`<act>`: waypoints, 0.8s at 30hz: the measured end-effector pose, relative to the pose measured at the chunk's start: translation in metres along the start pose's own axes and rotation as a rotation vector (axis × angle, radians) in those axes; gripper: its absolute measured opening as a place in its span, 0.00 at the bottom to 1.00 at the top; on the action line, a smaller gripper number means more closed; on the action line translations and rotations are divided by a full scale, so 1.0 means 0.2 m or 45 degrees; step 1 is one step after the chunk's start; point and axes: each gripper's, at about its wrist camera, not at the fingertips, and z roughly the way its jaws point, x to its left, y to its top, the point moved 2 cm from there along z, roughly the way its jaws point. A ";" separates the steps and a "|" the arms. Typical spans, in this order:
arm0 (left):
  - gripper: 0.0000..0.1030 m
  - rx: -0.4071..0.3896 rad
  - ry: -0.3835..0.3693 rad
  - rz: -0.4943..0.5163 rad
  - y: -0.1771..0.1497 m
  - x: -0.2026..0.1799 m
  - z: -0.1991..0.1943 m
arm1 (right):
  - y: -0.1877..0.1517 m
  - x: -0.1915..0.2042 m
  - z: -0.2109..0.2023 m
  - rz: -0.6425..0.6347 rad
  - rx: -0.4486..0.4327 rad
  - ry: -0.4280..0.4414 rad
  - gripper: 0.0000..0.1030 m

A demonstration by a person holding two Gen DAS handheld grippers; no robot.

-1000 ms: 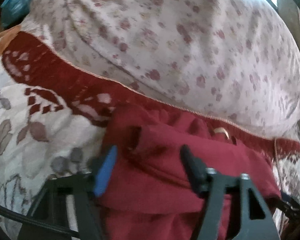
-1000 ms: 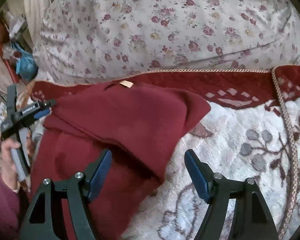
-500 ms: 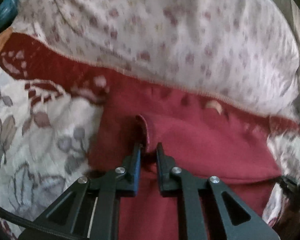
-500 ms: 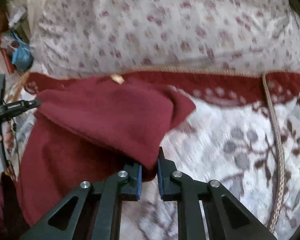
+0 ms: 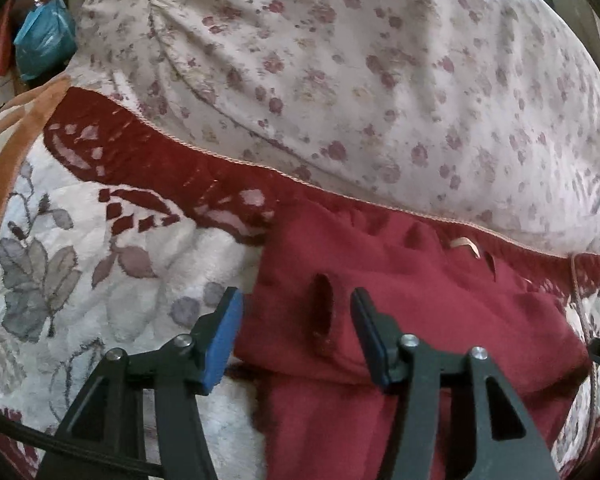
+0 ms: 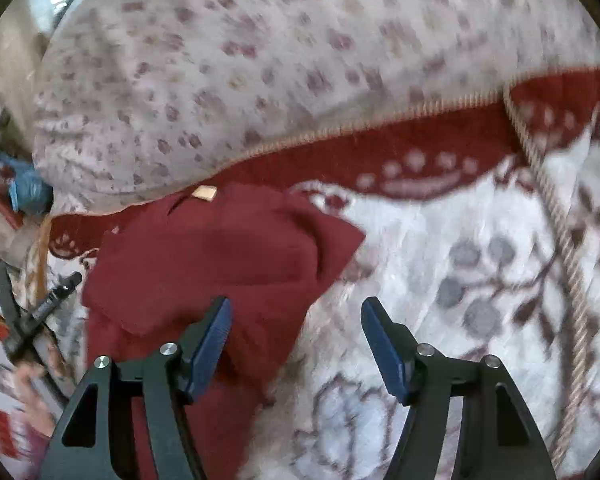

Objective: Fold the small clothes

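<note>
two open grippers, left gripper (image 5: pixel 296 320) and right gripper (image 6: pixel 296 328), over one red garment (image 5: pixel 400 304)

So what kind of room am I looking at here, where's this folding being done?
Most likely a bedroom at home, on a bed. The dark red garment lies on a plush floral blanket, with a big flower-print pillow or duvet bunched behind it.

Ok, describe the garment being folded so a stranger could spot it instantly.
Find the floral pillow behind the patterned blanket. On the blanket just before it lies the dark red garment, folded over itself. It alone is plain, with a small tan label at its far edge.
</note>
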 end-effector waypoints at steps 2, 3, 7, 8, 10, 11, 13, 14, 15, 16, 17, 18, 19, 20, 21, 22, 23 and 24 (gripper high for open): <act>0.53 -0.013 0.011 -0.021 0.02 0.02 0.00 | 0.00 0.01 -0.08 0.014 -0.023 0.171 0.71; 0.53 -0.022 0.008 -0.030 0.02 0.02 0.00 | 0.00 0.00 -0.12 0.019 -0.052 0.196 0.73; 0.54 -0.095 -0.086 0.012 0.02 -0.07 -0.07 | 0.06 -0.09 -0.07 0.086 -0.083 0.049 0.76; 0.59 -0.104 -0.107 0.041 0.01 -0.10 -0.08 | 0.08 -0.11 0.00 0.127 -0.062 0.064 0.76; 0.65 -0.102 -0.132 0.107 -0.01 -0.16 -0.09 | 0.12 -0.17 0.16 0.225 0.009 0.125 0.76; 0.65 -0.094 -0.125 0.134 -0.02 -0.18 -0.08 | 0.14 -0.20 0.22 0.260 0.033 0.143 0.73; 0.65 -0.063 -0.103 0.156 -0.03 -0.20 -0.04 | 0.17 -0.23 0.31 0.312 0.038 0.159 0.59; 0.65 -0.048 -0.095 0.151 -0.04 -0.19 -0.02 | 0.20 -0.22 0.32 0.306 -0.011 0.152 0.36; 0.65 -0.030 -0.088 0.140 -0.04 -0.18 0.00 | 0.23 -0.21 0.32 0.268 -0.045 0.145 0.23; 0.65 -0.013 -0.086 0.125 -0.04 -0.16 0.01 | 0.26 -0.19 0.30 0.195 -0.075 0.111 0.18; 0.65 0.003 -0.085 0.107 -0.04 -0.15 0.03 | 0.28 -0.16 0.29 0.121 -0.111 0.057 0.16; 0.65 0.011 -0.084 0.094 -0.04 -0.14 0.04 | 0.29 -0.14 0.27 0.031 -0.154 -0.021 0.16; 0.65 0.012 -0.084 0.088 -0.03 -0.13 0.04 | 0.30 -0.12 0.27 -0.033 -0.185 -0.102 0.14; 0.65 0.009 -0.084 0.084 -0.03 -0.13 0.04 | 0.31 -0.14 0.27 -0.060 -0.204 -0.189 0.06; 0.65 0.009 -0.082 0.088 -0.03 -0.13 0.04 | 0.32 -0.18 0.27 -0.057 -0.207 -0.253 0.06; 0.65 0.012 -0.081 0.092 -0.03 -0.13 0.04 | 0.33 -0.25 0.27 -0.005 -0.206 -0.289 0.06; 0.65 0.013 -0.075 0.105 -0.04 -0.14 0.04 | 0.32 -0.28 0.27 0.044 -0.195 -0.272 0.07; 0.65 0.010 -0.069 0.116 -0.04 -0.14 0.04 | 0.31 -0.30 0.25 0.087 -0.182 -0.214 0.08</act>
